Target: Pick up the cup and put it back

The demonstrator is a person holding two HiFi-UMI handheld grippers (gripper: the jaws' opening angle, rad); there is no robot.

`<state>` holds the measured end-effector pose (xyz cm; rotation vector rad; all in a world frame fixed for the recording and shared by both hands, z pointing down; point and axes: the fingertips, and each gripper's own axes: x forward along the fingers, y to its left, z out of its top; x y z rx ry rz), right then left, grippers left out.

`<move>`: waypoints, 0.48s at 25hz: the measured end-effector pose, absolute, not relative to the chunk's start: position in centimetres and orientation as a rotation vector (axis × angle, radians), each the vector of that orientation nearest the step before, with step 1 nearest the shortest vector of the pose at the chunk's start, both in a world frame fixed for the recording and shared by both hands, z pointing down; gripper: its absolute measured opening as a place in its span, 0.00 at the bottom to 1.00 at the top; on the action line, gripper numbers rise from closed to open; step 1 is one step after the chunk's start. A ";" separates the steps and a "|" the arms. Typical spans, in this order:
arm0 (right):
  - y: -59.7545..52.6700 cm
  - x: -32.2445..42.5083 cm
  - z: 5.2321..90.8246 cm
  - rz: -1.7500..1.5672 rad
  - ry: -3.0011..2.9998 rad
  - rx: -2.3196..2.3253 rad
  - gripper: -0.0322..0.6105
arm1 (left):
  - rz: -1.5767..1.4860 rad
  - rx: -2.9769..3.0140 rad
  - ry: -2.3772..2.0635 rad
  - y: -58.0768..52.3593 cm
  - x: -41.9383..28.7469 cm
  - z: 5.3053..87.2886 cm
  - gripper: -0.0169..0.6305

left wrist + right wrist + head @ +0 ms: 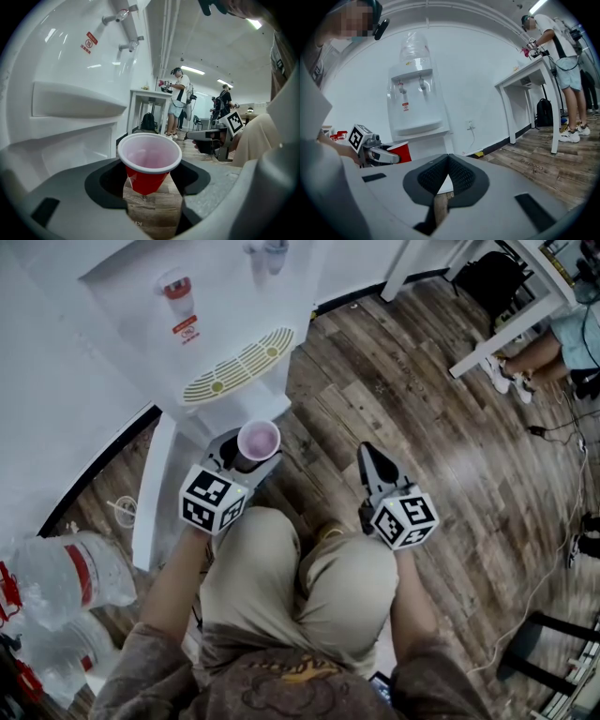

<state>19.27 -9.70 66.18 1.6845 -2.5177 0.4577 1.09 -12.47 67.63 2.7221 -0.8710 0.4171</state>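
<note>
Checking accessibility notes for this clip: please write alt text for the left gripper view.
A red cup, upright and empty, is clamped between the grey jaws of the left gripper above a wooden floor. A white water dispenser fills the left side, its two taps higher up; people stand at a table far behind.

Water dispenser (202, 315): one, with two taps (121, 17). Red cup (258, 441) below it: one. Grippers: two, left gripper (248, 454), right gripper (371, 457). Water jugs (75, 573) beside it: two. White table (511, 320) beyond: one. Bystanders (179, 96) past it: two.
</note>
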 end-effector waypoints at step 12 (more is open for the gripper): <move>-8.8 19.9 65.2 0.464 -2.539 1.705 0.05 | 0.385 2.646 -0.999 -17.2 0.9 71.4 0.46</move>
